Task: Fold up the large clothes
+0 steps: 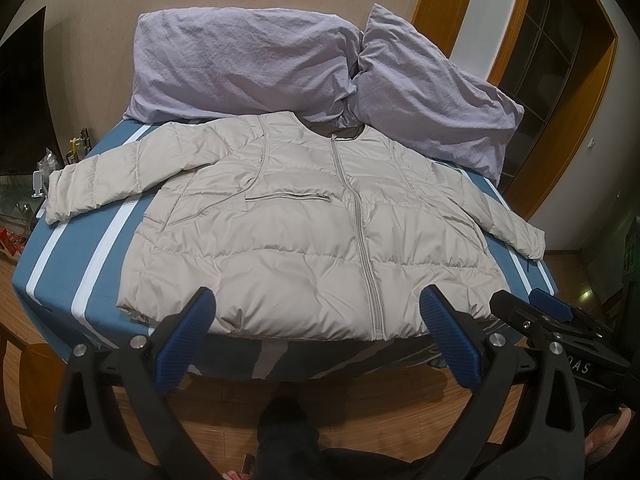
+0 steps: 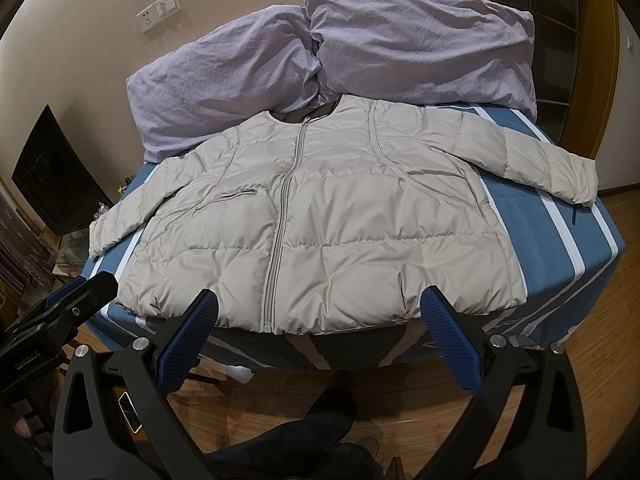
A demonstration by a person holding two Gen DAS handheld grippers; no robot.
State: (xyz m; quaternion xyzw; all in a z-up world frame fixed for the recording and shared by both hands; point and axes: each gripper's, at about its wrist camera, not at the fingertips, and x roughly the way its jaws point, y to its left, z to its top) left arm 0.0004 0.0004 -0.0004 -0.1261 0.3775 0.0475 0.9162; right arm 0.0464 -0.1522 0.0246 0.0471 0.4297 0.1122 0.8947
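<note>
A beige puffer jacket [image 1: 304,236] is lying flat, zipped, front up on the striped bed [image 1: 92,280]; the left gripper [image 1: 318,320] and right gripper [image 2: 320,320] are hovering just before its hem, fingers spread apart, gripping nothing.

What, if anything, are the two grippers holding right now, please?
Nothing is held: the left gripper and right gripper are both open, short of the jacket hem.

Dim, warm indoor light — sharp centre, heavy fisheye bending and dark corners.
</note>
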